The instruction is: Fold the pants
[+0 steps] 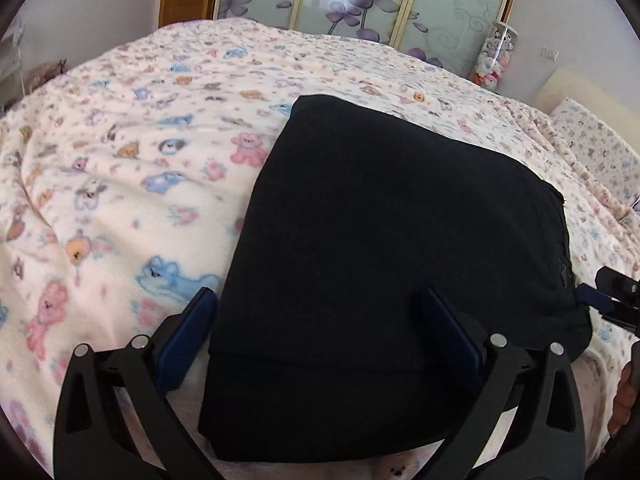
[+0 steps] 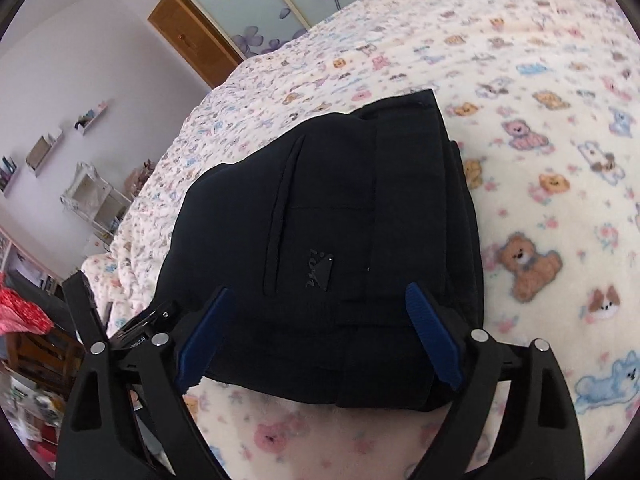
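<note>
The black pants (image 1: pixel 392 240) are laid folded on the teddy-bear blanket (image 1: pixel 120 168). Their long side is pointed away from the left gripper (image 1: pixel 324 344). The jaws of it and the right gripper (image 2: pixel 316 336) are held apart.

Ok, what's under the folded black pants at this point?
The black pants lie folded in a stack on the teddy-bear blanket, which shows on every side. Whatever the blanket or bed looks like directly beneath them is covered. Both the left gripper and the right gripper are open.

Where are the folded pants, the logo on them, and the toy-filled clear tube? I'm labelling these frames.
folded pants (image 1: pixel 392 248): left wrist view, middle of the top layer.
logo (image 2: pixel 320 270): right wrist view, the embossed emblem.
clear tube (image 1: pixel 494 60): left wrist view, its toy-filled body.
</note>
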### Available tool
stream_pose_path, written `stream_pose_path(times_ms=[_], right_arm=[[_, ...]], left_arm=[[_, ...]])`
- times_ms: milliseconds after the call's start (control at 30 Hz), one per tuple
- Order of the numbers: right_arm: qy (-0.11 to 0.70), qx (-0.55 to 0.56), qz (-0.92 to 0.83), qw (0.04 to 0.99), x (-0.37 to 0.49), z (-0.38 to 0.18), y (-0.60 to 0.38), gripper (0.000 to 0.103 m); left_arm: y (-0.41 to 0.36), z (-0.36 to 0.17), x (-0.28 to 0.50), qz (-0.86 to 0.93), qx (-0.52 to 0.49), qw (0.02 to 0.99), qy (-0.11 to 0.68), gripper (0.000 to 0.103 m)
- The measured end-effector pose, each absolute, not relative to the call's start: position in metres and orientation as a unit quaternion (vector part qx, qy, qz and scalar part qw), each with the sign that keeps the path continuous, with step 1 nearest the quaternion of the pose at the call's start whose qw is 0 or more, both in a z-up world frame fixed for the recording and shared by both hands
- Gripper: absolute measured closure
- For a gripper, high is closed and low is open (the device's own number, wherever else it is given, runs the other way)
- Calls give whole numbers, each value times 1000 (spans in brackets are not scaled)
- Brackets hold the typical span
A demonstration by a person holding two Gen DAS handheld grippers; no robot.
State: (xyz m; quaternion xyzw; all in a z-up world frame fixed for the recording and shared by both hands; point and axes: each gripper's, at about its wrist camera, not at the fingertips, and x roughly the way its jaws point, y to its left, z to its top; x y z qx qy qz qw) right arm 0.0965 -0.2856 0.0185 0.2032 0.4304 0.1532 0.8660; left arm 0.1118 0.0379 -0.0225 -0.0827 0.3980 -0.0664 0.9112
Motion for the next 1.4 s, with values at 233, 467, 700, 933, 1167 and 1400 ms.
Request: stream_pose_path(times_ms=[233,467,700,933,1167,1400], right_arm=[[396,291,211,845,80,29,-306,12],[439,274,220,827,83,22,-298,10],[452,258,220,825,90,11,-294,9],[438,271,233,825,87,16,-301,9],[373,321,178,852,87,32,-354,9],[427,327,149,830,122,-3,-367,9]], left_arm=[[39,28,63,-119,-121,952,256,2],[-10,13,93,-100,-42,937,332,2],[-23,-16,110,-73,11,913,401,2],[-26,-6,95,-65,25,926,372,2],[1,41,53,-63,1,972,228,2],[-10,40,44,-22,93,974,206,2]])
